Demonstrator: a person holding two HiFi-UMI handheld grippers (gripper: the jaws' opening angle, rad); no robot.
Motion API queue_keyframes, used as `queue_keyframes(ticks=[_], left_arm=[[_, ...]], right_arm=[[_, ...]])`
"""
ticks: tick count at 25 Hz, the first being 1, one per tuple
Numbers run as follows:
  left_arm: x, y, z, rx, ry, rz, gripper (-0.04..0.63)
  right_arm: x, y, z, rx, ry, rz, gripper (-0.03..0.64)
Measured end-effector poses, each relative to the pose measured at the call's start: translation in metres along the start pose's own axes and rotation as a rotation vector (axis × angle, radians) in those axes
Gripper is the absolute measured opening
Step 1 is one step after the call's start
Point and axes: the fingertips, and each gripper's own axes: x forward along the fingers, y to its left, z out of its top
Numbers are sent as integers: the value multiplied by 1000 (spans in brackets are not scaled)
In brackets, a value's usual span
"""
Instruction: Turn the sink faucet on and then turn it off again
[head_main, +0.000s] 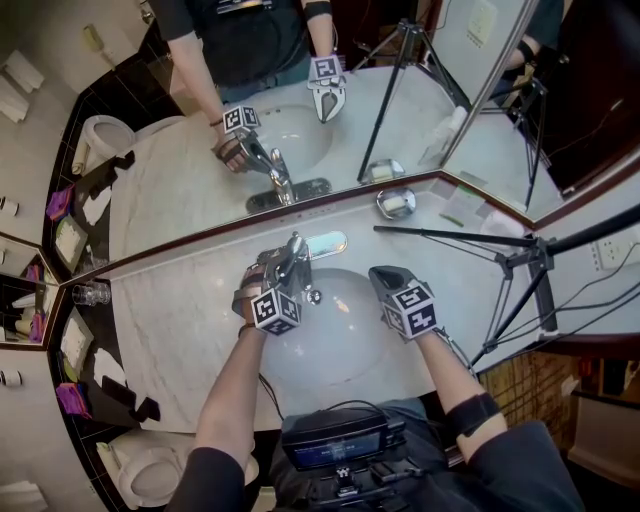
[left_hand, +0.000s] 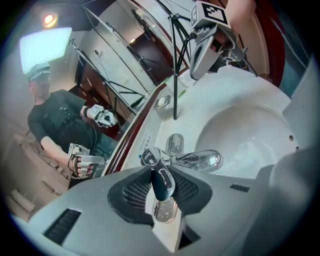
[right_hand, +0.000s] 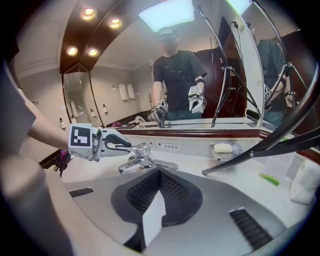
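Faucet lever (left_hand: 161, 179) at 12 o'clock of the basin (head_main: 340, 355), clamped in left gripper (head_main: 278, 278) for turning; right gripper (head_main: 386, 278) closed, empty, parked clear at 2 o'clock.

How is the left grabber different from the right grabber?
The left gripper clamps the faucet handle; the right gripper is shut on nothing. The left gripper is at the faucet; the right gripper hangs by the sink's right edge. Both carry a marker cube.

the small label (right_hand: 171, 145) on the backsplash (right_hand: 200, 143) cannot be read.
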Motion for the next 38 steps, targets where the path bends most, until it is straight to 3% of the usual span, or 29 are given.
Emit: queue_keyframes(ticks=[12, 29, 38], left_arm=[[5, 2, 0, -10, 19, -105, 91], [10, 16, 16, 23, 69, -398, 91], [10, 16, 14, 12, 70, -374, 92]], right_arm=[[6, 7, -4, -5, 8, 23, 24], [6, 9, -4, 4, 5, 30, 24], [7, 10, -4, 12, -3, 31, 24]])
